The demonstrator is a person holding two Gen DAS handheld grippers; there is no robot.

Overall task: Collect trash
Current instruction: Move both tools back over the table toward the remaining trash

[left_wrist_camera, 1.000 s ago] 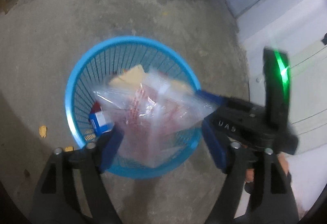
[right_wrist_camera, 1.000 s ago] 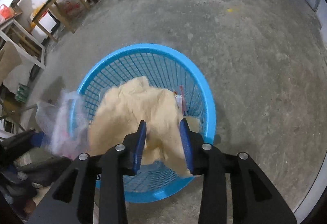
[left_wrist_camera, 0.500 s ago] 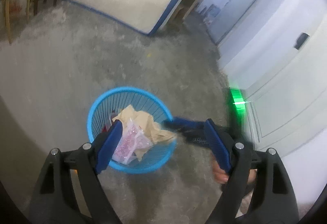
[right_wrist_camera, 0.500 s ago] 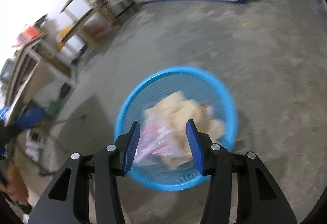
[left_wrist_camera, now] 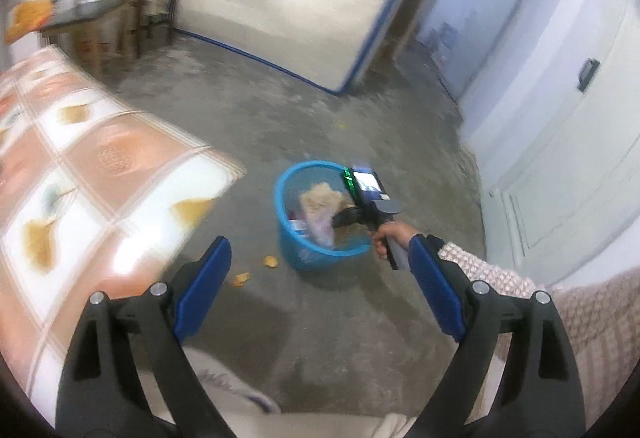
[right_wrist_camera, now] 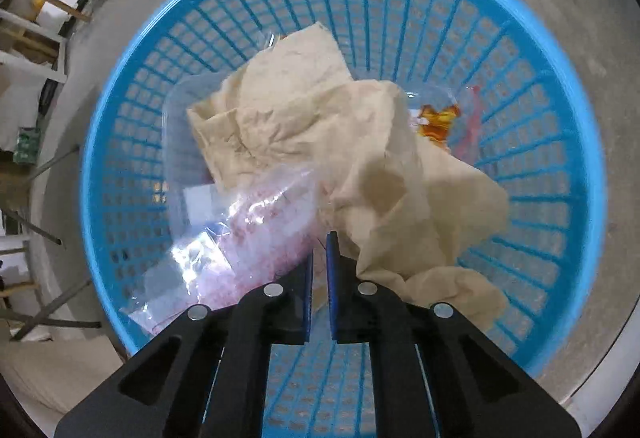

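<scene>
A: Left wrist view, left side first?
B: Patterned orange-and-white sheet (left_wrist_camera: pixel 80 174) fills the left half, blurred. Wooden furniture (left_wrist_camera: pixel 120 22) upper left. Left gripper (left_wrist_camera: pixel 320 278) at the bottom, blue pads (left_wrist_camera: pixel 204 286) spread wide, nothing between them.

A: Centre?
B: Blue mesh basket (left_wrist_camera: pixel 288 234) on the grey concrete floor (left_wrist_camera: pixel 280 110), centre of frame. Trash inside it. Two small yellowish scraps (left_wrist_camera: pixel 256 270) on the floor just left of the basket, lower centre.

A: Right of that?
B: Right hand (left_wrist_camera: pixel 386 234) holding the right gripper over the basket's right rim, green light and small screen on its body. White doors (left_wrist_camera: pixel 560 158) along the right edge.

A: Right wrist view, same order.
B: Wooden frames (right_wrist_camera: pixel 48 6) upper left, outside the basket. Basket rim (right_wrist_camera: pixel 104 110) takes nearly the whole frame. Lower left inside: clear plastic bag (right_wrist_camera: pixel 240 234) with red print. Centre: crumpled beige paper (right_wrist_camera: pixel 320 126), spilling toward the lower right. Upper right of the paper: small orange wrapper (right_wrist_camera: pixel 440 118).

A: Right gripper state?
B: Right gripper (right_wrist_camera: pixel 320 262) bottom centre, pads nearly together, only a thin slit. Bag edge sits at the tips; cannot tell whether it is pinched.
</scene>
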